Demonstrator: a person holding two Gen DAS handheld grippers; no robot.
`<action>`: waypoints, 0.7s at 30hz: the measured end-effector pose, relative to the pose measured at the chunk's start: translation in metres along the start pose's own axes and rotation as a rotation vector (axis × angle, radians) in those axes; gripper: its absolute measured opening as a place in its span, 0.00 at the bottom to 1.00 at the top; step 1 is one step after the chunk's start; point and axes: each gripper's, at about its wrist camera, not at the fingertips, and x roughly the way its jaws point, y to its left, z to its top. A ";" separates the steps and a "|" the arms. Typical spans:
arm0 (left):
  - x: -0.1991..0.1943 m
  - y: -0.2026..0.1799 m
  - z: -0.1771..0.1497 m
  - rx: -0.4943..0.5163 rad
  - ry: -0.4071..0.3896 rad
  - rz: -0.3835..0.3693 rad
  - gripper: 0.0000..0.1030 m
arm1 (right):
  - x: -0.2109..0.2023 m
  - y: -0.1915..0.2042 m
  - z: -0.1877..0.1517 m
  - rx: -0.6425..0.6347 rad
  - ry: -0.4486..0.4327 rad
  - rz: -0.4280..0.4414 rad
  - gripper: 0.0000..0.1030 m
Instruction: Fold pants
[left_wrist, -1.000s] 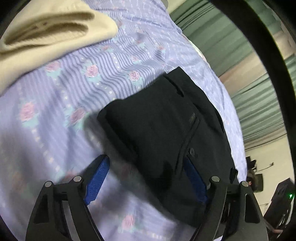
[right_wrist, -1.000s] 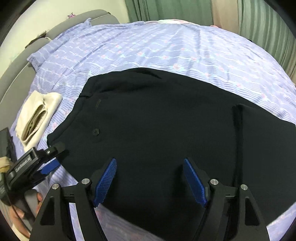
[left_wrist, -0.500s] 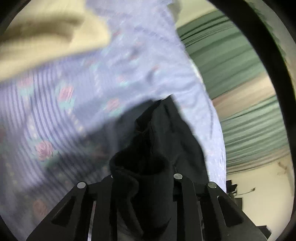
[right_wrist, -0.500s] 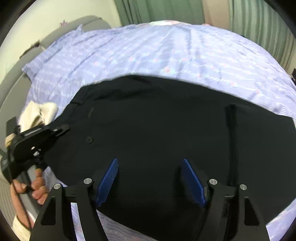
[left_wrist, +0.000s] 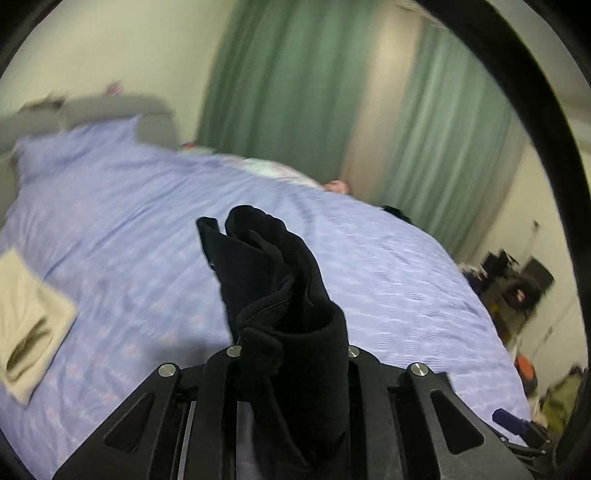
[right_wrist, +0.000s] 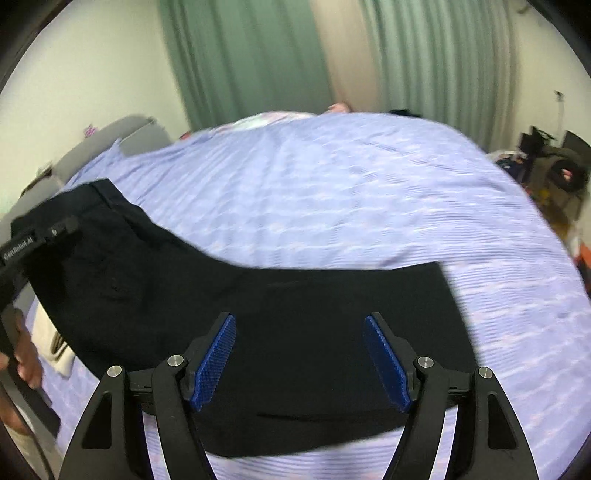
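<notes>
A bed (right_wrist: 351, 192) under a lilac striped sheet fills both views, blurred by motion so that its flower print barely reads. Green curtains (left_wrist: 280, 85) hang beyond it; dark clutter at the far right of the room is too smeared to name. The black pants (right_wrist: 295, 306) lie across the near part of the bed, directly ahead of and beneath the right tool (right_wrist: 300, 363), their lower edge cut off behind its frame. Their waist end, at that tool's left, is lifted off the sheet.

In the left wrist view a bunched wad of the pants (left_wrist: 280, 295) rises straight out of the left tool (left_wrist: 291, 354), whose fingers are pressed together on the cloth; the pads themselves are buried in it. A folded cream cloth (left_wrist: 26, 321) lies on the sheet far to that tool's left, partly out of frame. The right tool stands spread, blue pads clear of the fabric below. From that view the left tool shows only as a black bar at the left edge, with part of a hand (right_wrist: 26, 358) under it.

A second ago the left tool stood spread low over the flat waistband; its jaws have just been closing, with pants cloth between them. Both views now take in far more of the wall and curtains than before.
</notes>
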 end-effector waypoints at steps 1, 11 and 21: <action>0.001 -0.013 0.002 0.021 -0.006 -0.008 0.18 | -0.010 -0.017 0.001 0.014 -0.010 -0.011 0.71; 0.056 -0.220 -0.054 0.246 0.144 -0.148 0.17 | -0.056 -0.165 -0.015 0.158 -0.039 -0.121 0.71; 0.127 -0.327 -0.184 0.359 0.513 -0.184 0.34 | -0.038 -0.266 -0.058 0.275 0.048 -0.196 0.71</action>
